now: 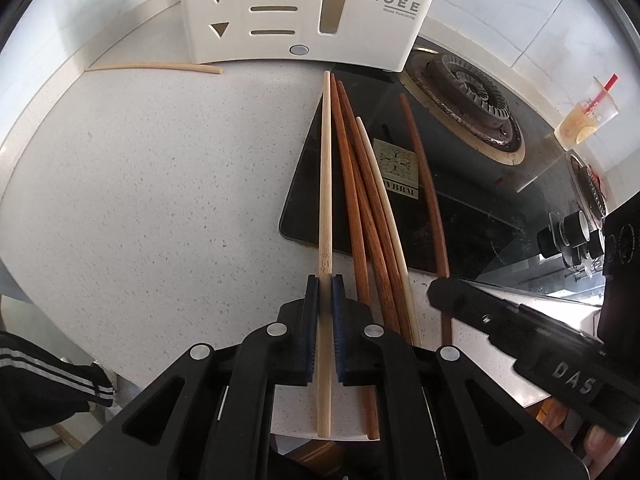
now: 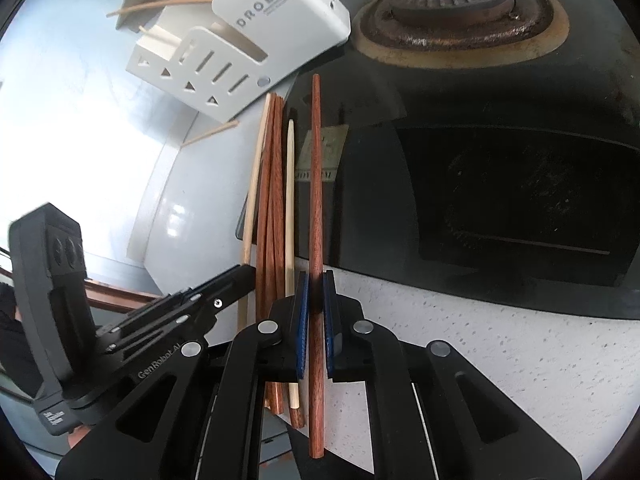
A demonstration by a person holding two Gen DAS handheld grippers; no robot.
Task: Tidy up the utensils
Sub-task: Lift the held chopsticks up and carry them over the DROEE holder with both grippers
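My left claw (image 1: 325,292) is clenched on 1 pale chopstick (image 1: 325,184), which runs from the bottom centre of the left wrist view up toward the white holder (image 1: 288,8) at the top. My right claw (image 2: 316,292) is clenched on 1 reddish-brown chopstick (image 2: 316,184), centred in the right wrist view and pointing up toward the stove burner (image 2: 452,4).

Between the 2 claws, a loose bunch of chopsticks (image 1: 372,208) lies across the edge where the speckled table (image 1: 160,200) meets the black stove glass (image 1: 472,208); I count 2 or 3 brown ones and 1 thin pale one. Another pale stick (image 1: 156,67) lies alone on the table in the upper left of the left view.

In the right view a few pale sticks (image 2: 168,0) at upper left seem to sit in or behind the holder; I cannot tell which. I judge the sorting barely begun: both held sticks and all the loose ones remain outside the holder.
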